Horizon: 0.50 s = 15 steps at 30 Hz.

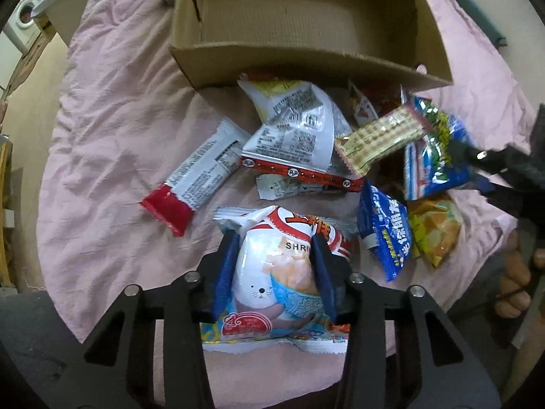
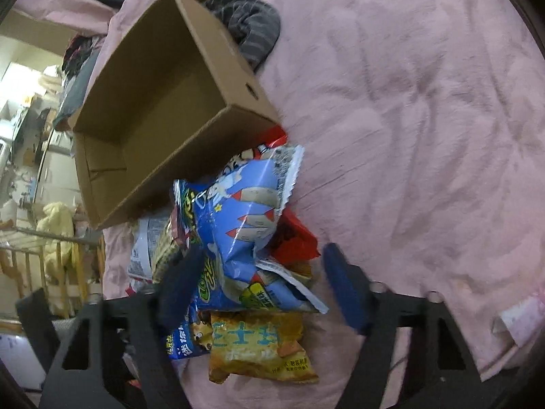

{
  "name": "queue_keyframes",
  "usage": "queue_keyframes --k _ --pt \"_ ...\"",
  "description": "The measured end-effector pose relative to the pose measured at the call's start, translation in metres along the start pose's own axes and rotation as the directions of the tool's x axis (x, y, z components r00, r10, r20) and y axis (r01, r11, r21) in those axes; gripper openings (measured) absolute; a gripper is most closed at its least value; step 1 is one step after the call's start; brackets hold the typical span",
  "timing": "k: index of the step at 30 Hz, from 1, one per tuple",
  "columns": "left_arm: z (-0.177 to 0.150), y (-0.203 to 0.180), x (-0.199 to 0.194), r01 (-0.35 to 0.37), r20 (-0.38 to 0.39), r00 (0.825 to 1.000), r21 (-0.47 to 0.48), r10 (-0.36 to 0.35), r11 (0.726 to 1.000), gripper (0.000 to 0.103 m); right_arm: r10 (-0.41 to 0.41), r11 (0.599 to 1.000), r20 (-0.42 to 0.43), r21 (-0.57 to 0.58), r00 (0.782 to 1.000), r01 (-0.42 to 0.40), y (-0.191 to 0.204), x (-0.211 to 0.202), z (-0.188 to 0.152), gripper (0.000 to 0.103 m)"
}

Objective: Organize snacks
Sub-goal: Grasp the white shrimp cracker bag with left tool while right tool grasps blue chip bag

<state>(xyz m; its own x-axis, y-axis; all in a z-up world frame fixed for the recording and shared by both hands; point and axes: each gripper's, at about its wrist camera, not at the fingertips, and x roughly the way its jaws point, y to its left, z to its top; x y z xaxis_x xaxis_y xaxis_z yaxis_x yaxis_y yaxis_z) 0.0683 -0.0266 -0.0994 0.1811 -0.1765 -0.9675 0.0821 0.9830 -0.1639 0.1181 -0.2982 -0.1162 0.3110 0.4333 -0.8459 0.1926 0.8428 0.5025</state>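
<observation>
Snacks lie in a loose heap on the pink sheet [image 1: 112,109], just below the open cardboard box [image 1: 306,64], and none of them is in the box yet: its floor shows bare. So the sorting looks barely begun, with nearly every packet left to move.

In the left wrist view, the box fills the upper middle of the frame. Below it lie a white packet with small print [image 1: 293,126], a red-ended bar [image 1: 194,180] at centre left, a beige checked wafer pack [image 1: 378,136], and blue and yellow packets at the right. The left gripper [image 1: 272,266] sits at the lower middle with its jaws partly closed, both blue pads pressed against the sides of the shrimp cracker bag [image 1: 276,272], which bulges between them. That bag rests on the sheet, nearest the camera.

In the right wrist view, the box sits at the upper left, tilted across the frame, and the heap runs from its near corner down the middle. The right gripper [image 2: 265,286] has its jaws about half open around the blue rocket bag [image 2: 238,228]. Its left pad appears to touch the bag; its right pad stands apart, so nothing is gripped. A yellow chip bag [image 2: 259,347] lies below.
</observation>
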Motion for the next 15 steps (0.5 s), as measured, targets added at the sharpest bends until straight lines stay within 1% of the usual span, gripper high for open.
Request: queue_keyframes --k 1,3,5,11,12,15 --pt "-0.002 0.004 -0.001 0.006 0.007 1.000 0.001 -0.006 1.000 0.036 0.005 1.000 0.005 -0.014 1.000 -0.005 0.002 -0.002 -0.002 0.040" --pt "-0.005 0.007 -0.004 0.017 0.015 1.000 -0.004 -0.017 1.000 0.032 0.004 0.999 0.034 -0.040 0.999 -0.003 0.007 -0.011 -0.006 0.033" --pt "-0.006 0.010 -0.012 0.042 0.027 0.999 -0.027 -0.041 0.999 0.030 0.029 0.998 0.045 -0.058 0.999 -0.026 0.010 -0.019 -0.009 0.030" --pt "-0.011 0.016 -0.035 0.067 0.065 0.996 -0.040 -0.064 0.997 0.023 0.067 0.993 0.101 -0.109 0.993 -0.056 0.023 -0.054 -0.026 0.029" --pt "-0.006 0.010 -0.037 0.070 0.071 0.995 -0.039 -0.067 0.997 0.023 0.083 0.990 0.115 -0.121 0.990 -0.069 0.026 -0.062 -0.029 0.029" --pt "-0.005 0.012 -0.065 0.094 0.131 0.988 -0.043 -0.088 0.995 0.021 0.117 0.984 0.153 -0.153 0.981 -0.094 0.033 -0.081 -0.031 0.029"
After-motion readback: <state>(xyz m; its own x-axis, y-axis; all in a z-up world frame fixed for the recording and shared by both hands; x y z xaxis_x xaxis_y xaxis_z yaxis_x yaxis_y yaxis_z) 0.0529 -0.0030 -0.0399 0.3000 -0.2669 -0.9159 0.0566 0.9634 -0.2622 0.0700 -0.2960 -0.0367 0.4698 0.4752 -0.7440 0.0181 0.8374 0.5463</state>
